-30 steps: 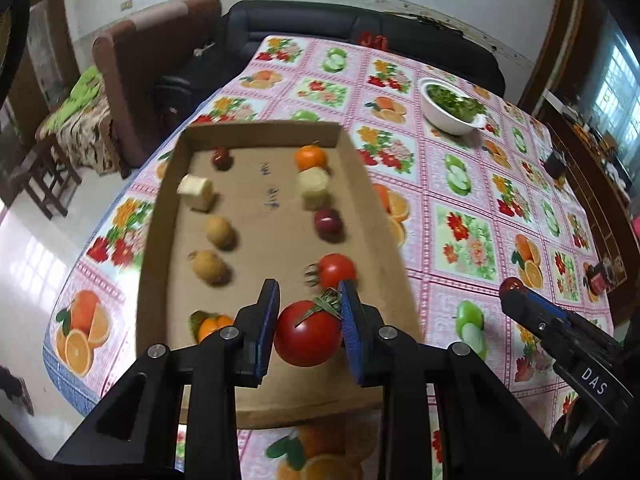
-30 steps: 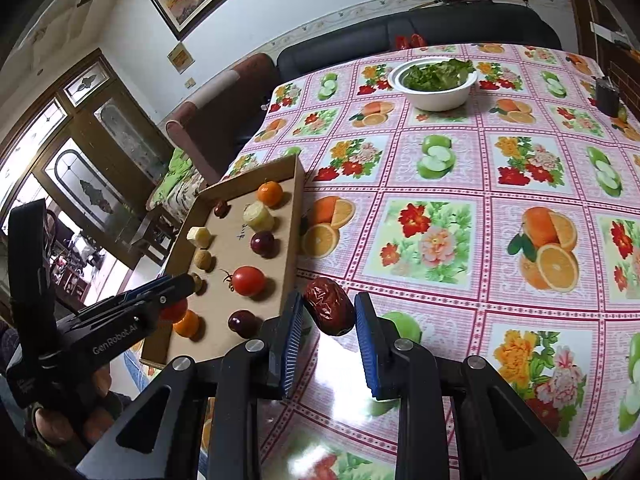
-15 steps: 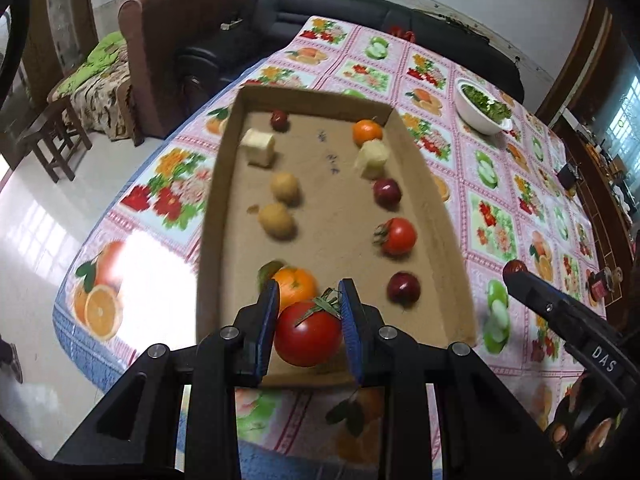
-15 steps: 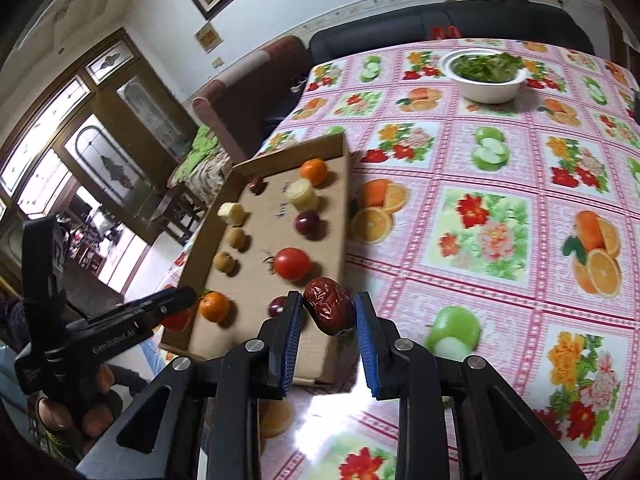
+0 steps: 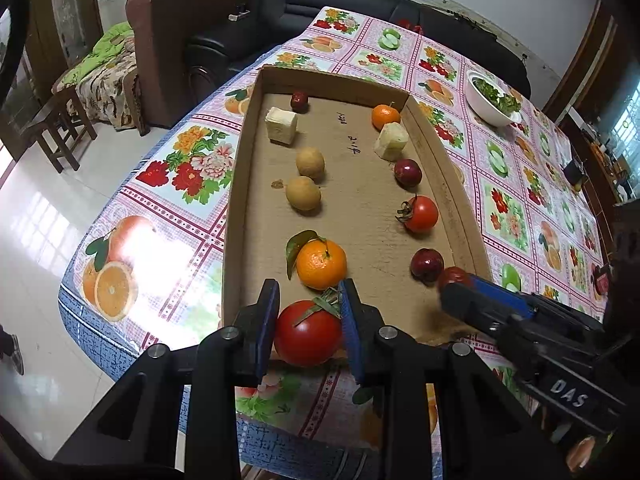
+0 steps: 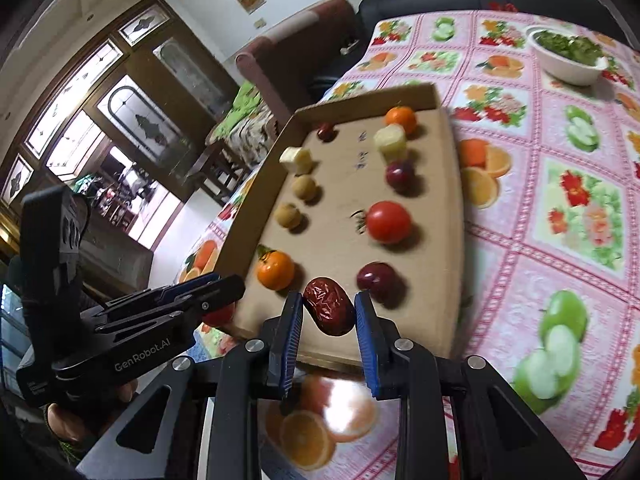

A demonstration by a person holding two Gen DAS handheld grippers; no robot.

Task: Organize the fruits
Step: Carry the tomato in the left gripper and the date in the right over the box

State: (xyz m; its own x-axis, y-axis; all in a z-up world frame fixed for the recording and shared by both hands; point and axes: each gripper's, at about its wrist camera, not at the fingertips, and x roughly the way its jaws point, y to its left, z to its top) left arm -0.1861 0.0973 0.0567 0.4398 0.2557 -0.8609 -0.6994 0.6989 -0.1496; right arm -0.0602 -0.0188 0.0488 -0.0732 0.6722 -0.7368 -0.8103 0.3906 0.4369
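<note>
My left gripper (image 5: pixel 308 322) is shut on a large red tomato (image 5: pixel 307 332) with a green stem, held over the near edge of the cardboard tray (image 5: pixel 240 168). My right gripper (image 6: pixel 328 320) is shut on a wrinkled red date (image 6: pixel 329 306), held over the tray's near end (image 6: pixel 454 240); it shows at the right of the left wrist view (image 5: pixel 456 280). In the tray lie two rows of fruit: an orange with a leaf (image 5: pixel 320 264), two brown round fruits (image 5: pixel 303 193), a pale cube (image 5: pixel 281 125), a small tomato (image 5: pixel 420 213), dark plums (image 5: pixel 427 265).
The tray sits on a table with a fruit-and-flower print cloth (image 5: pixel 504 208). A white bowl of greens (image 5: pixel 494 100) stands at the far right. A brown armchair (image 5: pixel 180 40) and a dark sofa (image 5: pixel 360 4) stand beyond the table. The table edge and floor lie to the left.
Both grippers have pulled back toward the tray's near end with their fruits still held. The right gripper with the date now hangs over the tray instead of over the tablecloth.
</note>
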